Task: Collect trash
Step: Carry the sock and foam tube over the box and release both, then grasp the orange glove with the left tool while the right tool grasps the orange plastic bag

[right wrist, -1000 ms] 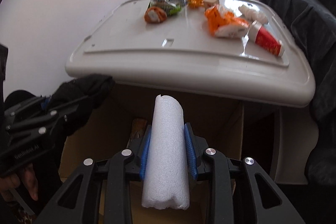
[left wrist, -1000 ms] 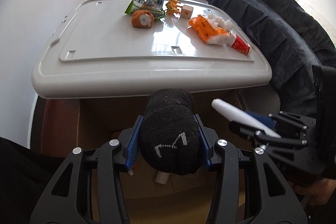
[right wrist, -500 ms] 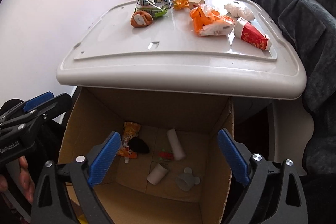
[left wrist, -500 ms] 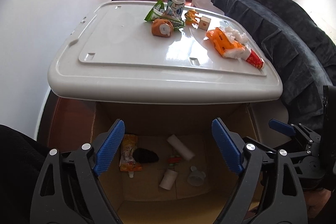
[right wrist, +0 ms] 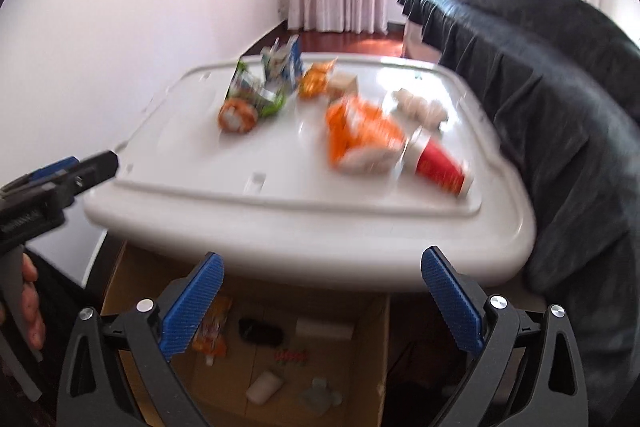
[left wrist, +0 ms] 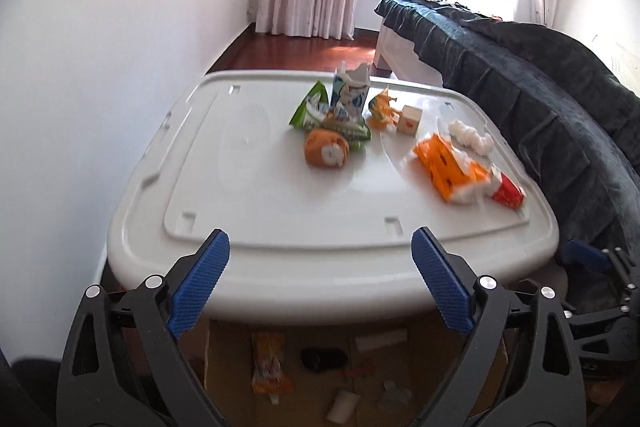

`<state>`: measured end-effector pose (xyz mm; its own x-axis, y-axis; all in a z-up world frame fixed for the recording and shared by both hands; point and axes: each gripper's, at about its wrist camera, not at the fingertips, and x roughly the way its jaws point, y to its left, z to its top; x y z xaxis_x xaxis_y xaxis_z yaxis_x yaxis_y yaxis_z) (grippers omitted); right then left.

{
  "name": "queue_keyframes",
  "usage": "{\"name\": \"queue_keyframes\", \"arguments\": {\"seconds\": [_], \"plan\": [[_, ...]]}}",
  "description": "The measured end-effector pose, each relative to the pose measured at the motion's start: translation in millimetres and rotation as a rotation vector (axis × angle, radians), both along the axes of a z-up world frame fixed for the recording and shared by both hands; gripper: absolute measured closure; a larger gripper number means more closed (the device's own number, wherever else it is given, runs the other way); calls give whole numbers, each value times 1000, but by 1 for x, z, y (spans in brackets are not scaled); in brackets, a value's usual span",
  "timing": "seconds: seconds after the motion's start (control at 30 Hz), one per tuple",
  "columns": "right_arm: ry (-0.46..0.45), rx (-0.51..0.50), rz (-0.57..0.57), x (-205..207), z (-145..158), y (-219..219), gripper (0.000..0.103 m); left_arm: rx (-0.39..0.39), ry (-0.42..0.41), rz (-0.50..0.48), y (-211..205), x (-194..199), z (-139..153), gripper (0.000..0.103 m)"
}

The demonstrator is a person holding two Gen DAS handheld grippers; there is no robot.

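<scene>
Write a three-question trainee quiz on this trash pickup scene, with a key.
1. True or false: the left gripper holds a wrapper.
2. Where does the black sock lie? A) on the white lid B) in the cardboard box C) on the sofa
3. Fill in: the red cup lies on its ____ on the white lid.

Key: 1 false, nothing between its fingers; 2 B, the cardboard box; 3 side.

White worktop (left wrist: 256,187) strewn with trash

Lying on it are an orange roll (left wrist: 325,153), green wrapper (left wrist: 310,107), torn carton (left wrist: 349,91), small cube (left wrist: 410,119), orange packet (left wrist: 448,169), white wad (left wrist: 469,135) and red tube (left wrist: 507,191).
</scene>
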<state>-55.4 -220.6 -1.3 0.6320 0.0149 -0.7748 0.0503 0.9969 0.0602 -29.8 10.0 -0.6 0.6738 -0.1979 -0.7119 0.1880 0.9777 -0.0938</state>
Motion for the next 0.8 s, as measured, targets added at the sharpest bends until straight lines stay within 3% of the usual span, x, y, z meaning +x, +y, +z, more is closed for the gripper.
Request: {"name": "queue_keyframes", "arguments": {"seconds": [0.27, 0.47, 0.8], "plan": [[-105, -11, -59, 42, 26, -24, 5, 30, 41, -43, -31, 88, -28, 13], [-127, -10, -70, 51, 15, -30, 5, 28, 61, -53, -44, 129, -60, 13], [-120, -24, -38, 52, 5, -24, 5, 37, 101, -93, -51, 165, -91, 37]]}}
